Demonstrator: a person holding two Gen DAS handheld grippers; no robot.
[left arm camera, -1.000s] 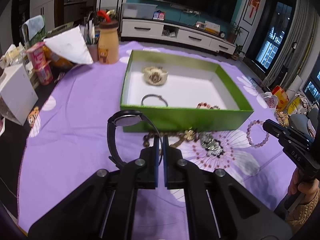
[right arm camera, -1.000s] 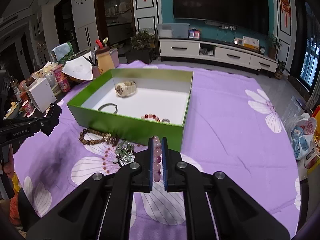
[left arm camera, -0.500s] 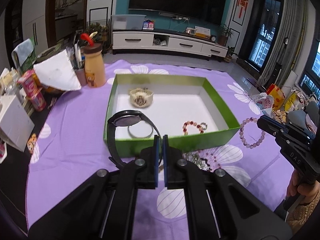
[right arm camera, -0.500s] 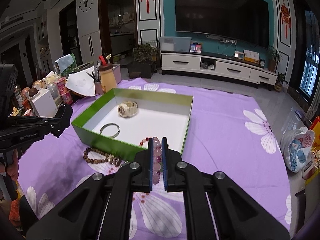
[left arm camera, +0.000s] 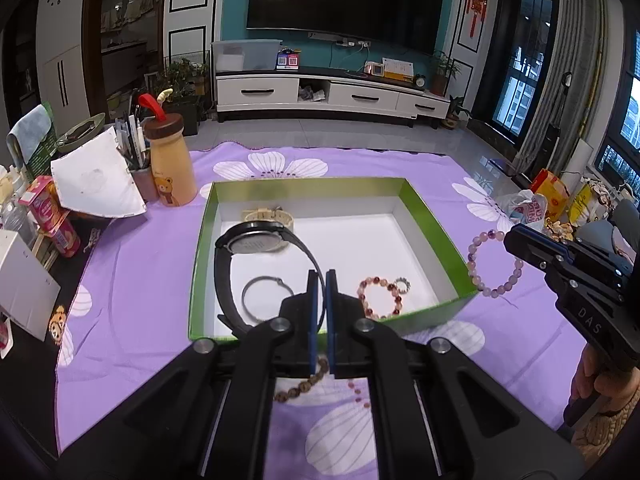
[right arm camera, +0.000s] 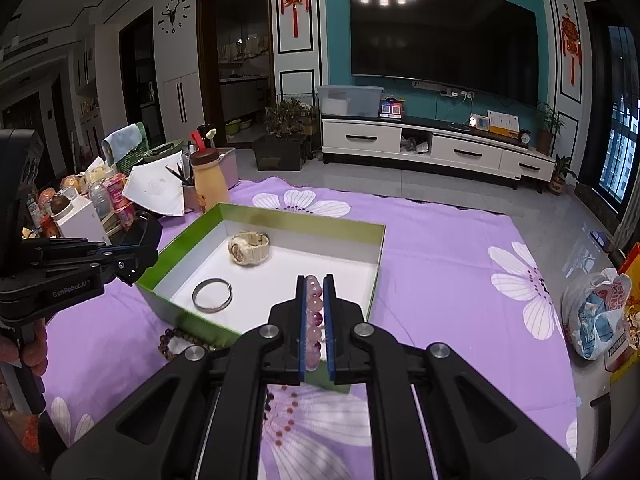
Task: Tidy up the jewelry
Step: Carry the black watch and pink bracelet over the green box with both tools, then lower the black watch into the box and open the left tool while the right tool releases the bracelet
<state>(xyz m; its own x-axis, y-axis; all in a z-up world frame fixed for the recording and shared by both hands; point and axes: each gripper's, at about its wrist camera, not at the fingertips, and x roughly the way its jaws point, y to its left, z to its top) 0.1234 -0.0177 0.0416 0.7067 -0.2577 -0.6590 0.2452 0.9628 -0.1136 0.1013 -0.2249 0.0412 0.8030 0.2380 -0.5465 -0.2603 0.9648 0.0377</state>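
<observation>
black watch [left arm camera: 256, 242] | light, strap springy, pinched at band by left gripper [left arm camera: 319, 280], above green box [left arm camera: 436, 232] | pale bead bracelet [right arm camera: 314, 322] | light, beads slippery, elastic loop, clamped in right gripper [right arm camera: 314, 284], hanging just right of box

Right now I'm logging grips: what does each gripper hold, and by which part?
The left gripper pinches the black watch by its strap. The right gripper clamps the purple bead bracelet across a run of its beads.

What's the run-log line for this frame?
left gripper: shut on black watch | right gripper: shut on purple bead bracelet | both above green box
</observation>
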